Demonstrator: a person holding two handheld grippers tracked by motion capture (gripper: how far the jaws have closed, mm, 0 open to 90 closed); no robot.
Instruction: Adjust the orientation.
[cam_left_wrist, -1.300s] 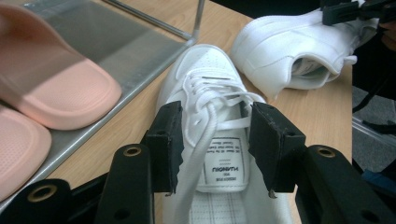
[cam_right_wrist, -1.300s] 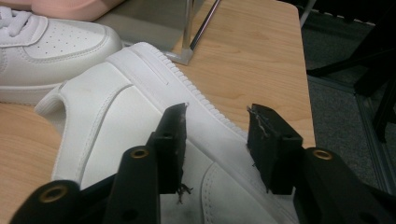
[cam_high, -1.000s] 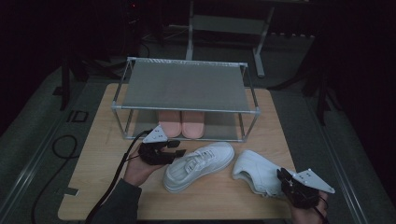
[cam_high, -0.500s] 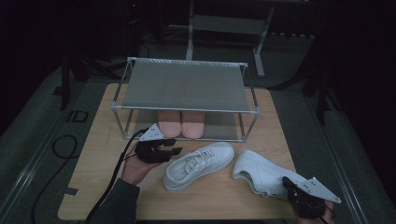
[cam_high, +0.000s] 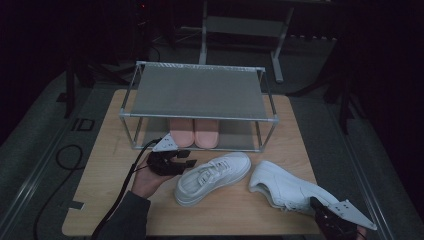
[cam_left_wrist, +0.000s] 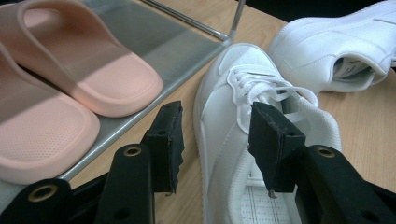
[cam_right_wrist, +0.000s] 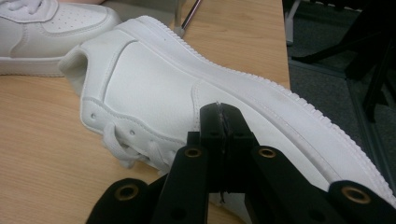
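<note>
Two white sneakers lie on the wooden table in front of a rack. My left gripper (cam_high: 188, 158) (cam_left_wrist: 215, 135) is open at the heel of the left sneaker (cam_high: 212, 177) (cam_left_wrist: 224, 107); one jaw stands outside the shoe's side wall, the other over its opening, and the pads do not press on it. My right gripper (cam_high: 317, 204) (cam_right_wrist: 222, 109) is shut at the table's front right corner, its jaws together just before the side of the right sneaker (cam_high: 287, 187) (cam_right_wrist: 187, 84), with nothing seen between them.
A metal two-level rack (cam_high: 200, 92) stands at the back of the table (cam_high: 100, 170). A pair of pink slippers (cam_high: 192, 132) (cam_left_wrist: 84, 65) sits on its lower shelf, close to my left gripper. A loose lace end (cam_right_wrist: 119, 149) of the right sneaker lies on the wood.
My right gripper has drawn back a little toward the front right corner, off the right sneaker's toe end. The left hand and both shoes have stayed put.
</note>
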